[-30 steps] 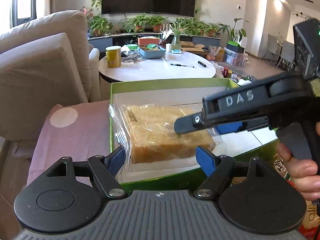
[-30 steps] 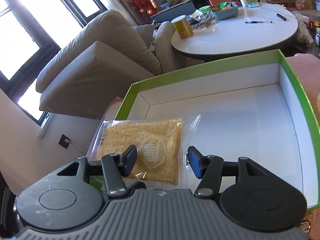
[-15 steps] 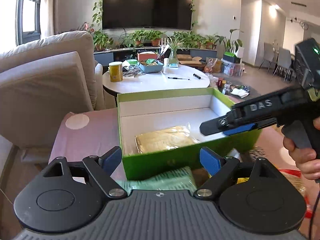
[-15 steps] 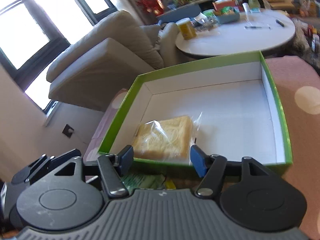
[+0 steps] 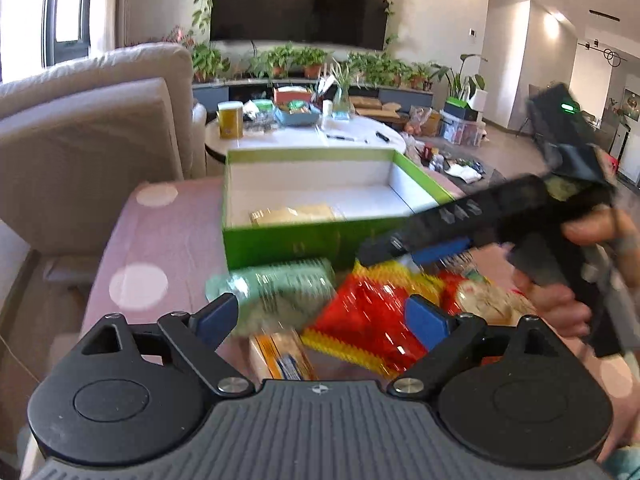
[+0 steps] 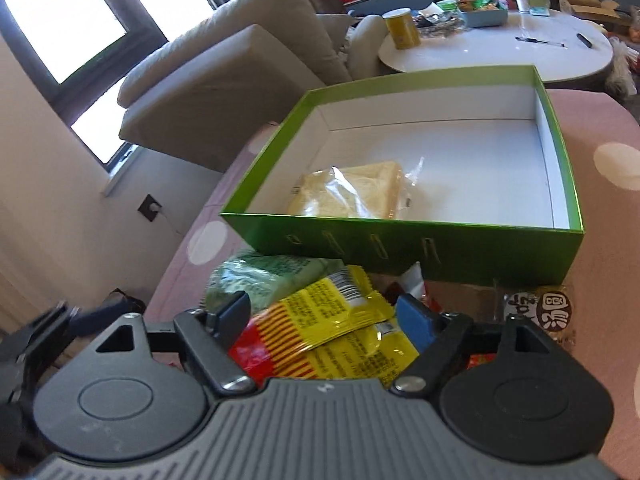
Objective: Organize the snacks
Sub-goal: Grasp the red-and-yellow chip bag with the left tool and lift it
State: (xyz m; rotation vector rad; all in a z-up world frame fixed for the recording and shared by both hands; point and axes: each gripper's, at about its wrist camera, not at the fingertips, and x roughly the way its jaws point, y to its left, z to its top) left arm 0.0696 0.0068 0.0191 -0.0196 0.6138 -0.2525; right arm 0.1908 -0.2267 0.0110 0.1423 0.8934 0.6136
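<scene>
A green box (image 5: 280, 240) (image 6: 400, 248) with a white inside stands on the pink dotted cloth. A bread slice in clear wrap (image 5: 294, 214) (image 6: 348, 194) lies in its near left corner. In front of the box lies a pile of snacks: a green packet (image 5: 276, 292) (image 6: 272, 276), a red and yellow packet (image 5: 372, 316) (image 6: 332, 320) and a round-logo packet (image 6: 536, 312). My left gripper (image 5: 320, 318) is open and empty above the pile. My right gripper (image 6: 324, 316) is open and empty over the red and yellow packet; it also shows in the left wrist view (image 5: 420, 248).
A beige sofa (image 5: 92, 132) stands at the left. A round white table (image 5: 304, 140) (image 6: 500, 48) behind the box carries a yellow can (image 6: 402, 28), a blue tray and pens. An orange-label packet (image 5: 280, 360) lies at the pile's near edge.
Both grippers have pulled back from the box and now hang over the snack pile in front of it. The wrapped bread stays in the box.
</scene>
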